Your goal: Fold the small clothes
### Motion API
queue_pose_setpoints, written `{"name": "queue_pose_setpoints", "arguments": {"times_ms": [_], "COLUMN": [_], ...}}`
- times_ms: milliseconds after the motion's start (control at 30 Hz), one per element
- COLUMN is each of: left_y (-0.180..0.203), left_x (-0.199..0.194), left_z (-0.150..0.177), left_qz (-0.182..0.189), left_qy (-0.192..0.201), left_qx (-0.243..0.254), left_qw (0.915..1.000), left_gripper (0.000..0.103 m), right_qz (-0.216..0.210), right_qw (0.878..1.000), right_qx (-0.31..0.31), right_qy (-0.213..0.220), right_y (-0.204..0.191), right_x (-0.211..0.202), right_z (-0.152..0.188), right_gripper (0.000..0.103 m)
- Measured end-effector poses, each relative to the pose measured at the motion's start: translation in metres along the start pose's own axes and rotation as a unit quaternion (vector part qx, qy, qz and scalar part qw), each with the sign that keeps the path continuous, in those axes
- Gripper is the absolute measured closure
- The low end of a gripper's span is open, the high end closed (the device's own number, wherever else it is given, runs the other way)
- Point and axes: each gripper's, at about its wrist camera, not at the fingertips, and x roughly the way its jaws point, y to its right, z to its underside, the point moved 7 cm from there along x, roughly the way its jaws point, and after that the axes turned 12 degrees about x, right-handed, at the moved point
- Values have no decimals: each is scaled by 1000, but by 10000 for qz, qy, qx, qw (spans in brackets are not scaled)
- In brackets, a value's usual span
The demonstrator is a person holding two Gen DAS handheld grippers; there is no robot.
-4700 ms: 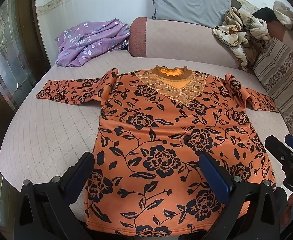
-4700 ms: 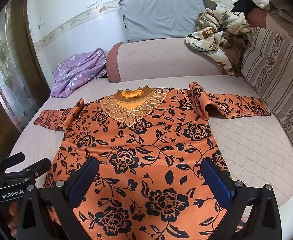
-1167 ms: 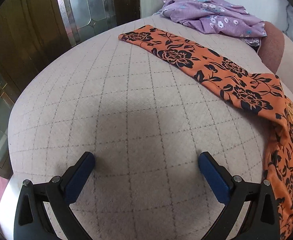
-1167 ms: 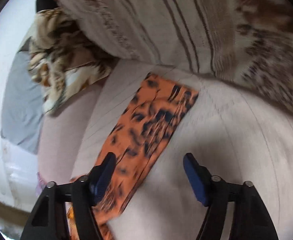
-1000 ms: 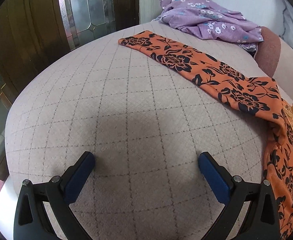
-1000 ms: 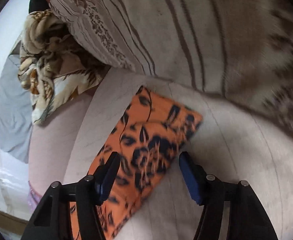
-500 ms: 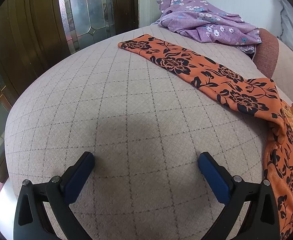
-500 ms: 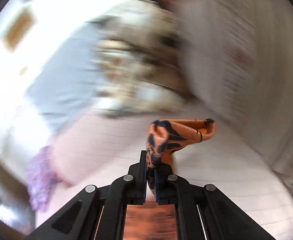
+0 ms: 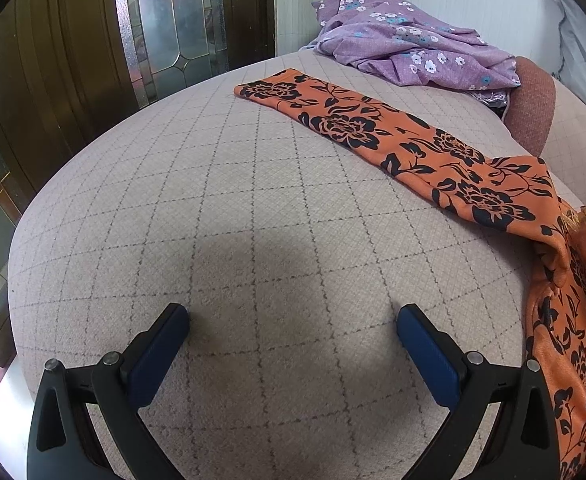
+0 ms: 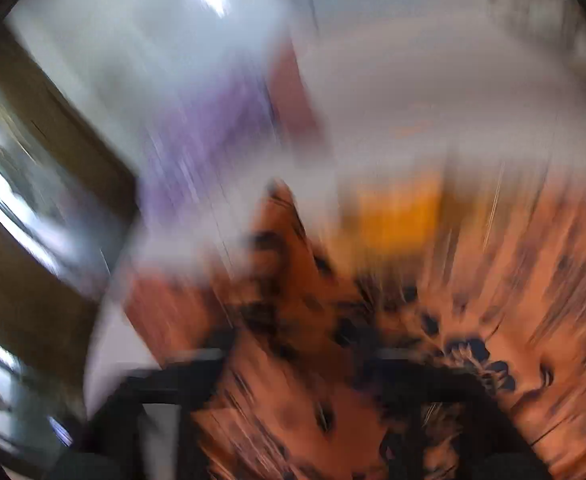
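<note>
Left gripper (image 9: 293, 334) hangs over bare quilted bed cover (image 9: 221, 208), tilted down, jaws spread wide, blue pads (image 9: 155, 360) apart with nothing between them and only fabric of the cover below. Orange floral shirt (image 9: 573, 344) lies on the bed at the right edge of the left view; its one sleeve (image 9: 377, 132) is stretched flat, running diagonally toward the far side, cuff end near the purple flowered cloth (image 9: 409, 48) heaped by the wall. Lacy neckline patch just shows at the right border. Wooden door with leaded glass (image 9: 173, 24) stands beyond the bed's left edge. Right gripper (image 10: 297, 354): view is heavily motion-blurred; jaws are opening, dark finger shapes sit apart at the bottom, orange floral shirt fabric fills the space between and past them. Can't tell from the blur if the fabric touches either finger, but the pads aren't pinched on it. Purple smear and brown door frame at upper left of that view.
</note>
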Motion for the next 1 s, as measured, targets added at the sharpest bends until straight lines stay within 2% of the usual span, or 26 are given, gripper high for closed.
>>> {"name": "queue_pose_setpoints", "arguments": {"times_ms": [33, 100, 167, 300, 433, 667, 800, 900, 933, 967, 1000], "left_y": [0, 0, 1, 0, 1, 2, 3, 3, 3, 3, 3], "left_x": [0, 0, 1, 1, 1, 1, 1, 1, 1, 1, 1], "left_z": [0, -1, -1, -1, -1, 0, 0, 0, 0, 0, 1], "left_qz": [17, 7, -58, 17, 13, -46, -111, -119, -117, -116, -117], "left_qy": [-1, 5, -2, -4, -39, -35, -20, -16, -15, -16, -14], "left_qx": [-2, -21, 8, -19, 37, 81, 90, 86, 84, 85, 87], "left_qw": [10000, 10000, 10000, 10000, 10000, 10000, 9999, 9999, 9999, 9999, 9999], "left_gripper": [0, 0, 0, 0, 0, 0, 0, 0, 0, 0, 0], "right_qz": [149, 14, -252, -555, -367, -576, -1068, -1300, -1214, -924, -603], "right_qw": [9994, 9991, 9990, 9928, 9886, 9708, 9661, 9666, 9668, 9675, 9628], "right_qx": [43, -302, -236, -340, 435, 1629, 1769, 1762, 1885, 2104, 2473], "right_qy": [-293, 306, 268, 1006, 1396, 1662, 1546, 1329, 1224, 1055, 906], "right_y": [11, 1, -7, 6, 73, 181, 192, 198, 209, 228, 251], "right_x": [23, 9, -12, -73, -103, -161, -175, -161, -149, -133, -119], "right_z": [16, 17, 20, 4, -7, -16, -38, -61, -66, -68, -67], "right_gripper": [19, 19, 19, 16, 16, 15, 15, 14, 14, 16, 25]}}
